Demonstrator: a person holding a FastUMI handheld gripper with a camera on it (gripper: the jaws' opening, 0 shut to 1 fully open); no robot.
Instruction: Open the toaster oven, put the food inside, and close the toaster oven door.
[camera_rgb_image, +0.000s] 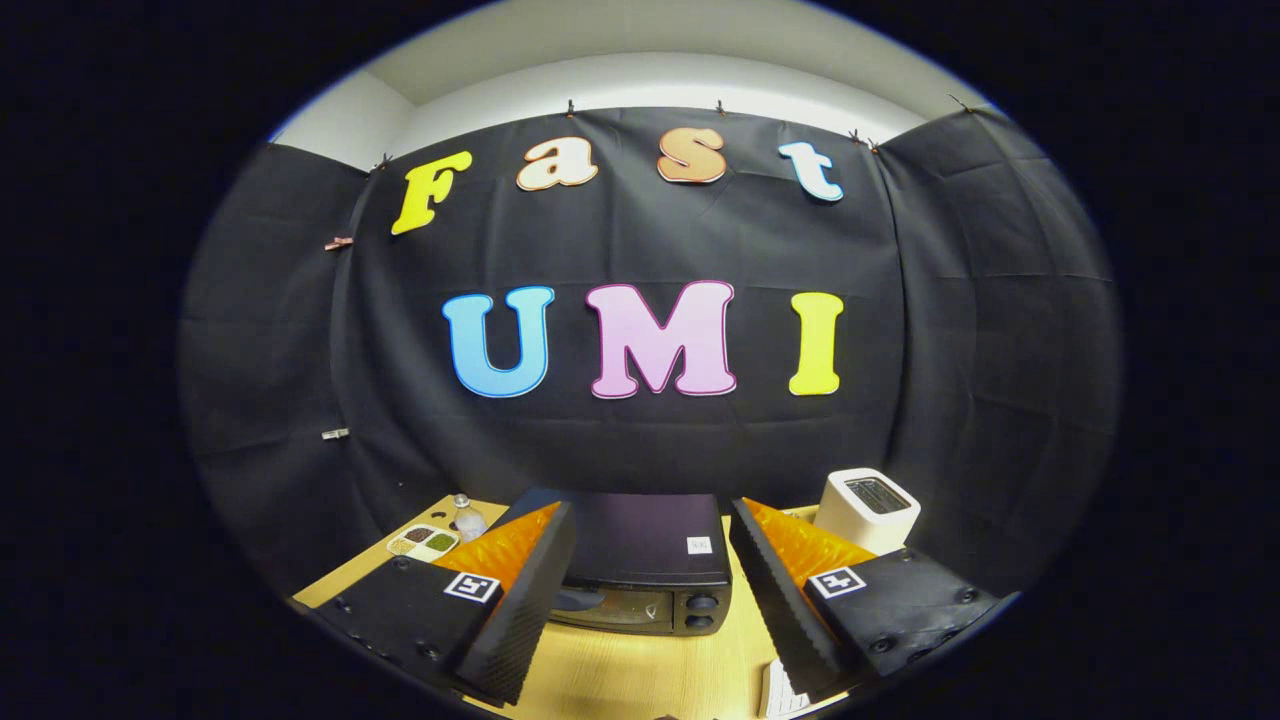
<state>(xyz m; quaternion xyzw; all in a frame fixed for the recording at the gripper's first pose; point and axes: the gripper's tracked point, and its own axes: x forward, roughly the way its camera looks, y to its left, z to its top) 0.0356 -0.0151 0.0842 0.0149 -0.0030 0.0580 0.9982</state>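
Tabletop toaster oven (640, 560) beyond parted gripper (650, 600).

gripper view | above table (640, 680) | faces toaster oven (640, 570), near

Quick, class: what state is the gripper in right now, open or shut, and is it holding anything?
Gripper: open, fingers spread wide and holding nothing; the toaster oven, door closed, sits on the table between and just beyond them.

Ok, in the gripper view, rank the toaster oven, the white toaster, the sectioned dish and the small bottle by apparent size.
1. toaster oven, between and beyond the open gripper fingers
2. white toaster
3. sectioned dish
4. small bottle, close to the dish in apparent size, so that order is unsure
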